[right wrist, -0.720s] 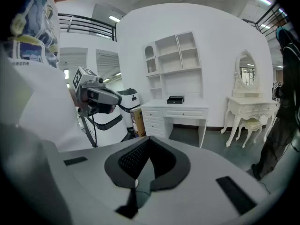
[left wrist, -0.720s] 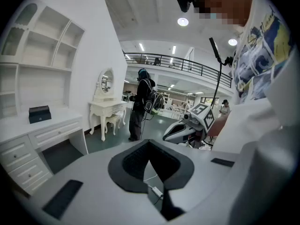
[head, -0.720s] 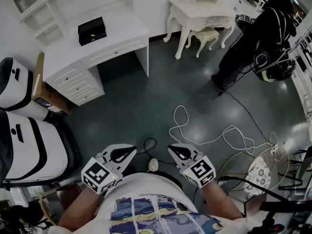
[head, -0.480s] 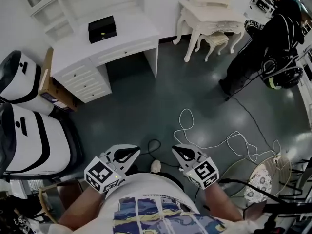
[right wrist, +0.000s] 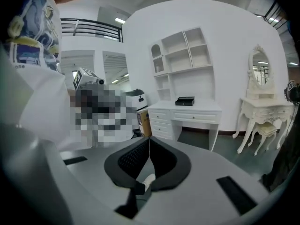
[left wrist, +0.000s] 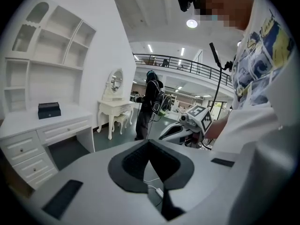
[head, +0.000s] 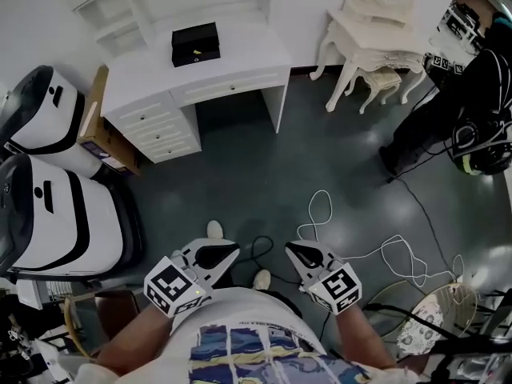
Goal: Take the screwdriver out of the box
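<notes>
The black box (head: 195, 44) stands closed on the white desk (head: 240, 58) across the room; the screwdriver is not visible. The left gripper view has the box (left wrist: 49, 110) far off at the left, and the right gripper view shows it (right wrist: 185, 101) on the desk top. My left gripper (head: 233, 250) and right gripper (head: 290, 247) are held close to my body over the dark floor, far from the desk. Both are shut with nothing between the jaws, as the left gripper (left wrist: 149, 142) and right gripper (right wrist: 149, 139) show in their own views.
White shelves rise behind the desk. A white dressing table (head: 376, 18) with a stool (head: 390, 78) stands to its right, and a person in dark clothes (head: 472, 130) beyond. A white cable (head: 352, 242) loops on the floor. White-and-black machines (head: 48, 206) and a cardboard box (head: 100, 134) stand at the left.
The desk and box have shifted right and down in the head view as I step and turn towards them. Both grippers stay shut in front of my body.
</notes>
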Demonstrator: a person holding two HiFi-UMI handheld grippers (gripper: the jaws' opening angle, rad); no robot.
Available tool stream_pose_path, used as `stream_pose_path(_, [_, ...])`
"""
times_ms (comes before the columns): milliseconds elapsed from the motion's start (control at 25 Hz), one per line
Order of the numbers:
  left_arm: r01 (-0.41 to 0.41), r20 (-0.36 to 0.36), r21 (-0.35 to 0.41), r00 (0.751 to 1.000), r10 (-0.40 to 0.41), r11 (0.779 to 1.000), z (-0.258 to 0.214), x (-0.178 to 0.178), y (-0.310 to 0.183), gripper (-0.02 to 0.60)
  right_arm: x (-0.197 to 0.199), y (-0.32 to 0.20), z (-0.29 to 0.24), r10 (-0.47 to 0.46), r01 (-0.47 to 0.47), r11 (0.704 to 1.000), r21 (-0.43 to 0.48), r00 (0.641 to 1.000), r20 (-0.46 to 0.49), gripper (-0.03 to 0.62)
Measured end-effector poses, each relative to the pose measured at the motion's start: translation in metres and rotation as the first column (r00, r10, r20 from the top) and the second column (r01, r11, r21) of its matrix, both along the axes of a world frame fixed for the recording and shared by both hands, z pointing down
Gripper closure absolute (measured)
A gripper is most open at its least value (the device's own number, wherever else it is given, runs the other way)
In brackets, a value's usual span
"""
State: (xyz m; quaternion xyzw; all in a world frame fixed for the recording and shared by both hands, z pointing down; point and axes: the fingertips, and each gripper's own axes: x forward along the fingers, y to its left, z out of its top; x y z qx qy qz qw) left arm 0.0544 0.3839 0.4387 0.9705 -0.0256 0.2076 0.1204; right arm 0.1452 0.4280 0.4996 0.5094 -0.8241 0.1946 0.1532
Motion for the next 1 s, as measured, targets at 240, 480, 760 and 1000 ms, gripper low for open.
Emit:
stream_pose_path(240, [-0.045, -0.054, -0.035, 0.998, 0.043, 0.998, 0.008, 0.000, -0.085, 0.569, -0.006, -0.084, -0.003, 0.017, -0.018, 0.999, -0.029, 0.999, -0.042, 0.566])
stream_pose_path(480, [-0.020, -0.140, -0.018, 0.990, 0.017, 1.000, -0.015, -0.002, -0.206, 0.569, -0.013, -0.199, -0.014, 0.005, -0.010, 0.999, -0.046, 0.994, -0.110, 0.565])
stream_pose_path(760, [0.074, -0.120, -0.054, 0.990, -0.080, 0.996, -0.005, -0.069, -0.322, 0.568, -0.039, -0.343, -0.020, -0.032, 0.025, 0.998, -0.049, 0.989, -0.146, 0.536])
stream_pose_path(1000, [0.224, -0.121, -0.103, 0.964, -0.236, 0.969, 0.006, -0.110, -0.384, 0.568, -0.040, -0.439, -0.016, -0.082, 0.071, 0.996, -0.062, 0.980, -0.180, 0.502])
